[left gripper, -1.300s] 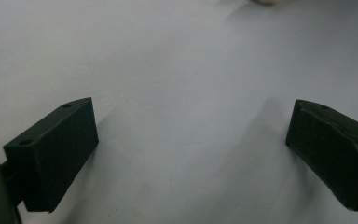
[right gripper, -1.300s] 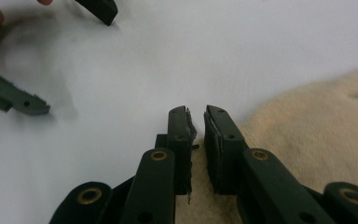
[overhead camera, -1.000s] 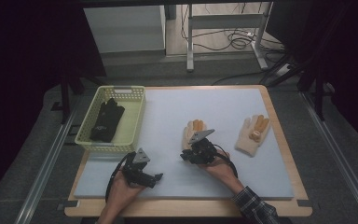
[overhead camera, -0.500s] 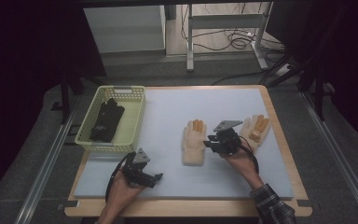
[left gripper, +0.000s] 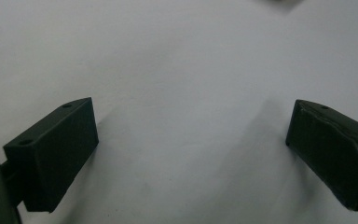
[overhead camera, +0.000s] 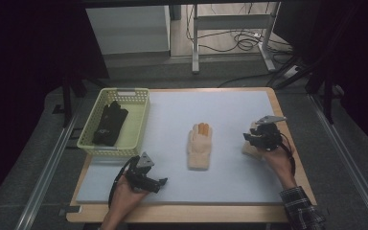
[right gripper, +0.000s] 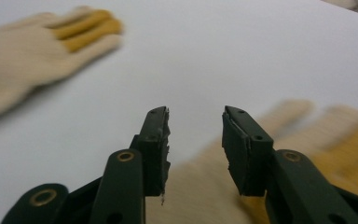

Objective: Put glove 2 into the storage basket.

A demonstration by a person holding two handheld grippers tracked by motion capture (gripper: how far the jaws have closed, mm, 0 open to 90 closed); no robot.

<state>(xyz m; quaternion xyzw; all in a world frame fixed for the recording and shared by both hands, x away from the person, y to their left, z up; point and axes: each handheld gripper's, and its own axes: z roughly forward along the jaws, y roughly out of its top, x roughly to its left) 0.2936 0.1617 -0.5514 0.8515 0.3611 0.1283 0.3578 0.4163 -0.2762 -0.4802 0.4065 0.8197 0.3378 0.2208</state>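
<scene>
A cream knit glove (overhead camera: 200,145) with orange fingertips lies flat in the middle of the white mat (overhead camera: 230,105). A second cream glove (overhead camera: 250,149) lies near the mat's right edge, mostly covered by my right gripper (overhead camera: 252,139). In the right gripper view its jaws (right gripper: 196,116) hover just above this glove (right gripper: 205,191); they have just been opening, stand part open and hold nothing. The middle glove (right gripper: 37,46) shows blurred at the upper left. My left gripper (overhead camera: 159,182) rests at the mat's front left, its jaws (left gripper: 191,107) wide open over bare mat.
A pale yellow-green basket (overhead camera: 124,91) stands at the mat's left edge with dark gloves (overhead camera: 109,123) inside. The wooden table edge (overhead camera: 287,120) runs just right of the right gripper. Cables and a metal frame lie on the floor beyond the table.
My right gripper let go of the middle glove and swept right to the glove at the mat's right edge, jaws widening. The middle glove now lies flat. The left hand stayed put.
</scene>
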